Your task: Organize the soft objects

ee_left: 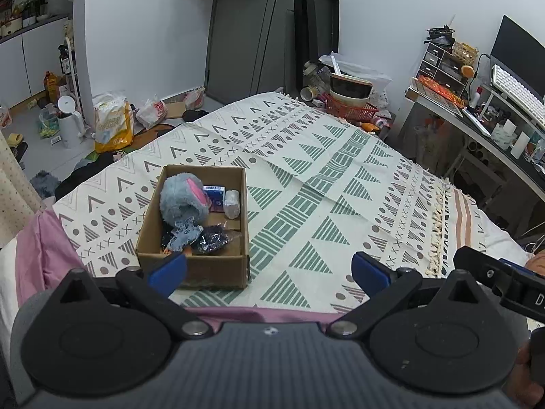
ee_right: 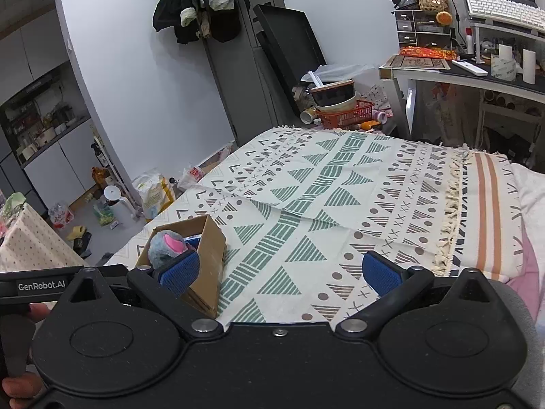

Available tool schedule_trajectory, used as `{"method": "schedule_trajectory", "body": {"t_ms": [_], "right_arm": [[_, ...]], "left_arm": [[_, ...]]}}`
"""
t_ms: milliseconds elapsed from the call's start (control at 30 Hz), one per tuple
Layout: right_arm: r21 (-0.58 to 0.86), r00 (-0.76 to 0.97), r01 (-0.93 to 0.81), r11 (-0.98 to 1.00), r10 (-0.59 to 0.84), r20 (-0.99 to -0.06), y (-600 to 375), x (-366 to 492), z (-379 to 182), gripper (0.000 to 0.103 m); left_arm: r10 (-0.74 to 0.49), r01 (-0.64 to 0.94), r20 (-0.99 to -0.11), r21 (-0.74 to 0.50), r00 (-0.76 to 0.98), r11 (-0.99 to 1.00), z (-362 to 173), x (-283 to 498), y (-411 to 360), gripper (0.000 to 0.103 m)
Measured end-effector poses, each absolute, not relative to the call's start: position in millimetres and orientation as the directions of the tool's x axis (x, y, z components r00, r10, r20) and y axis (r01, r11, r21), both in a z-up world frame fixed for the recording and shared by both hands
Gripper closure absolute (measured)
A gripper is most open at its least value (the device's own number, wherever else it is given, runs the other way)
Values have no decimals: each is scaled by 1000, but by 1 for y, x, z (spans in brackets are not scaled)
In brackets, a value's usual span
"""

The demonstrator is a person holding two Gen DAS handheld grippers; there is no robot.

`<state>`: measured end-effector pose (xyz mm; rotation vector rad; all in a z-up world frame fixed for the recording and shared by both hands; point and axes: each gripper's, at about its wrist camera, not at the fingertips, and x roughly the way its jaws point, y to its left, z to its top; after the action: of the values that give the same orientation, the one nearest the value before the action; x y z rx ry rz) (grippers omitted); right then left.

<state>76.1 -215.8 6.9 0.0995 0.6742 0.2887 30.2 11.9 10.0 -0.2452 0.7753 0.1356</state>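
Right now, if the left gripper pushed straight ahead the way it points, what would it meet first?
Probably just the patterned blanket: the open left gripper aims at bare cloth right of the cardboard box. Its left finger may clip the box's near corner; depth is unclear.

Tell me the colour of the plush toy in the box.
Fluffy grey-blue plush toy with a pink patch; clearest in the left wrist view.

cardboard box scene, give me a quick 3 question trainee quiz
1. True or false: the left gripper holds the blue plush toy.
2. Where does the plush toy lie? A) on the patterned blanket B) in the cardboard box C) on the floor
3. Fill in: both grippers, including the right gripper, are ____.

Key: 1 false; 2 B; 3 open
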Motion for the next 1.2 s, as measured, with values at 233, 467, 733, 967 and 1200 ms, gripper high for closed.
{"method": "schedule_trajectory", "body": {"t_ms": [233,467,733,967,1200], "right_arm": [[159,758,-243,957,289,-585,-217,63,16,0],[137,759,-261,956,291,-582,-215,56,19,0],[124,758,-266,956,286,-586,-212,52,19,0],[124,754,-265,956,286,-592,-211,52,17,0],[118,752,-273,955,289,-592,-210,51,18,0]], "left_arm": [[25,-181,-691,-154,722,971,19,15,9,1],[18,-163,-685,-147,728,976,24,6,7,1],[20,-157,-690,-136,723,978,23,1,6,1],[25,-161,-693,-132,721,978,23,0,7,1],[27,-161,-695,-128,719,979,23,-1,10,1]]}}
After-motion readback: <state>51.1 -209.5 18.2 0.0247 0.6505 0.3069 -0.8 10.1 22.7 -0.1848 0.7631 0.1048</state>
